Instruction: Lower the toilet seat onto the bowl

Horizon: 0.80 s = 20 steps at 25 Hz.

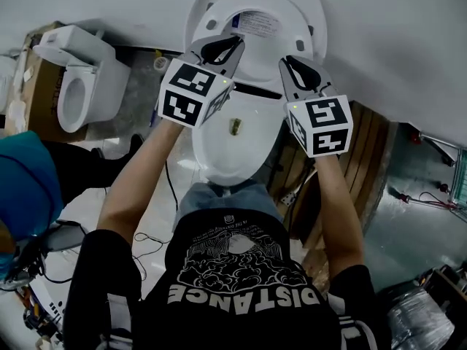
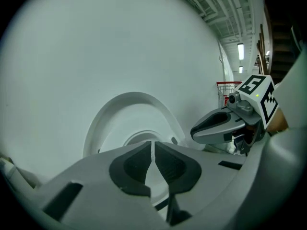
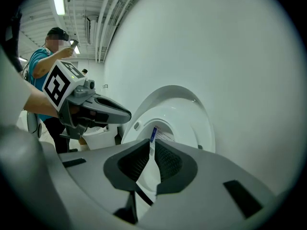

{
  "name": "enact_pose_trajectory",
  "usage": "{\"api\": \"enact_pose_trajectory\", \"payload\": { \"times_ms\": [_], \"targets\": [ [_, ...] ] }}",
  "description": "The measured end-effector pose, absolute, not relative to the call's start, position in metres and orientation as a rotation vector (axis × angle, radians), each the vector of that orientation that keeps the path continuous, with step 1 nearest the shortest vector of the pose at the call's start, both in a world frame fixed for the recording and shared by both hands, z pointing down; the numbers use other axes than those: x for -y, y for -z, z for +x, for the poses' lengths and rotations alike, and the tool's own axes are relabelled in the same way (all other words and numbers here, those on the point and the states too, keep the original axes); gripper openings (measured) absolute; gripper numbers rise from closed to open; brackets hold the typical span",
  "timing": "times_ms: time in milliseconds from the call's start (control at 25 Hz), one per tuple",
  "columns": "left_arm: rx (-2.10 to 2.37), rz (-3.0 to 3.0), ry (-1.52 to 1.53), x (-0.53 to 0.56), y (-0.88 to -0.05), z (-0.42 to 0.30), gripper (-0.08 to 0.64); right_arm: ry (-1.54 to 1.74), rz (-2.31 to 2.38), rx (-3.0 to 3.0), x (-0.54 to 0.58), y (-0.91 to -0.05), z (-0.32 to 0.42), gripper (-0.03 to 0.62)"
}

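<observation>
We hold the left hand-held gripper [image 1: 233,44] and right hand-held gripper [image 1: 289,63] pressed together, empty, near the upright seat [image 1: 252,9] behind the bowl [image 1: 232,155].

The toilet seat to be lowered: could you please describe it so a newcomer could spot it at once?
Find the white wall ahead and the toilet bowl standing against it. The toilet seat is the open white ring raised upright above that bowl, grey bumpers on its face; the second toilet stands apart, off left.
</observation>
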State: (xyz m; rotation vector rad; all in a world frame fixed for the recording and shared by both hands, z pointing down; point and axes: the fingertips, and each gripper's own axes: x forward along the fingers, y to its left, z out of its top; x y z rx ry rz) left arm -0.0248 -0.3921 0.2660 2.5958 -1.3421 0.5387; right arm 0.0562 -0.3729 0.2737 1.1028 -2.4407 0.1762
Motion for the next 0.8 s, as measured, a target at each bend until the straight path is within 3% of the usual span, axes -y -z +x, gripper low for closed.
{"api": "enact_pose_trajectory", "payload": {
  "times_ms": [200, 360, 800],
  "targets": [
    [1.297, 2.671, -0.645, 0.420, -0.262, -0.034, 0.062, -0.128, 1.144, 2.394, 0.399, -0.271, 0.060, 0.025],
    [1.264, 2.707, -0.756, 0.447, -0.272, -0.045, 0.111, -0.128, 1.158, 2.365, 0.419, -0.273, 0.053, 0.099],
    [1.141, 2.777, -0.834, 0.504, -0.267, -0.054, 0.182, -0.142, 1.215, 2.312, 0.476, -0.272, 0.044, 0.161]
  ]
}}
